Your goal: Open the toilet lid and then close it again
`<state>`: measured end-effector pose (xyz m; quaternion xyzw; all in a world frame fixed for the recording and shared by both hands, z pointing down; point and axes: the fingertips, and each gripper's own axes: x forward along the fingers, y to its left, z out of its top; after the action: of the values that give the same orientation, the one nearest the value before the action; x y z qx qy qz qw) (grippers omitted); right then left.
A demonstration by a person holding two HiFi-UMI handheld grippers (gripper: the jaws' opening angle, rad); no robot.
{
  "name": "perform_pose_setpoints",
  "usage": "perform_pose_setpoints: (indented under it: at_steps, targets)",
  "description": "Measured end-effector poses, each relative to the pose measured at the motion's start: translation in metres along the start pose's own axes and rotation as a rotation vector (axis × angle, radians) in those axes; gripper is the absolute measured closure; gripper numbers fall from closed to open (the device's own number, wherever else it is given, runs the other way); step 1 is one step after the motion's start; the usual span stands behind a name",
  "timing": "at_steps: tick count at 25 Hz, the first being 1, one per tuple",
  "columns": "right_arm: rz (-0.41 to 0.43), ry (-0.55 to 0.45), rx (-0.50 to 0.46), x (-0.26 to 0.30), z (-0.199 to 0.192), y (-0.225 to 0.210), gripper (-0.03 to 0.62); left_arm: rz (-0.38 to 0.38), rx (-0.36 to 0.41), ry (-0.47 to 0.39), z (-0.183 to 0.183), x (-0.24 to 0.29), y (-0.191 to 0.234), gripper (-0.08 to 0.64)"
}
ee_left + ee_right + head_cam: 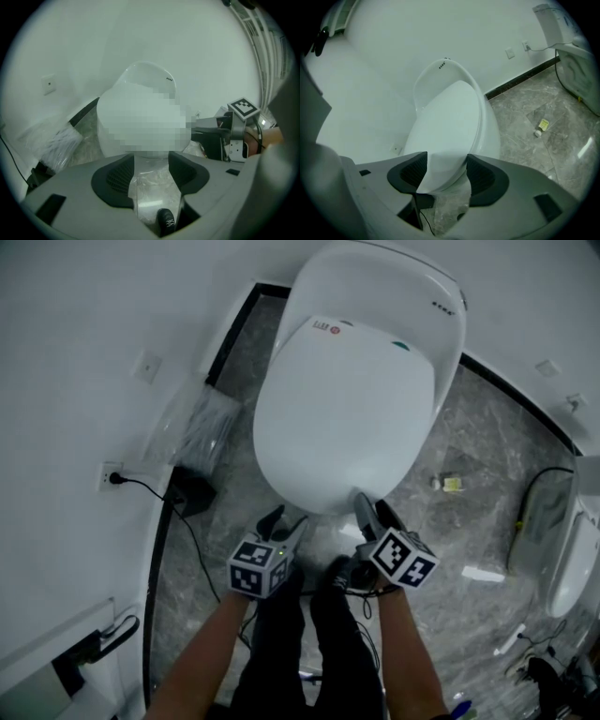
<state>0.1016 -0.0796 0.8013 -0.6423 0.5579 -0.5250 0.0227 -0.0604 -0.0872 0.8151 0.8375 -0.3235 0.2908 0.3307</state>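
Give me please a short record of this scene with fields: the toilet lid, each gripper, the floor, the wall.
toilet lid: closed, flat over the bowl
left gripper: jaws apart, holding nothing, just before the lid's front edge
right gripper: jaws apart, holding nothing, at the lid's front edge
floor: grey, marble-like; small yellow item right of the toilet
wall socket: left wall, black plug in it

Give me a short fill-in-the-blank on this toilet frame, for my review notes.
The toilet lid is ___, not raised. The left tool and right tool both have jaws standing ___, gripping nothing. In the head view, the wall socket is on the lid's ___ side.
Missing words: closed; open; left.
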Motion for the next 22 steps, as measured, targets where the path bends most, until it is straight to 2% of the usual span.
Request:
perform_pose_setpoints:
  at_steps: [6,11,22]
  targets:
    - [0.018,-0.004,0.067,-0.007,0.006,0.005,0.347,-0.020,0.014,0.019,-0.002,0.010,-0.011,0.328]
    - [0.040,-0.006,0.100,-0.013,0.011,0.010,0.347,-0.012,0.052,0.010,0.004,0.011,-0.018,0.341]
    - [0.083,-0.003,0.082,-0.034,0.028,0.031,0.348,-0.018,0.130,-0.089,0.041,-0.021,-0.033,0.364]
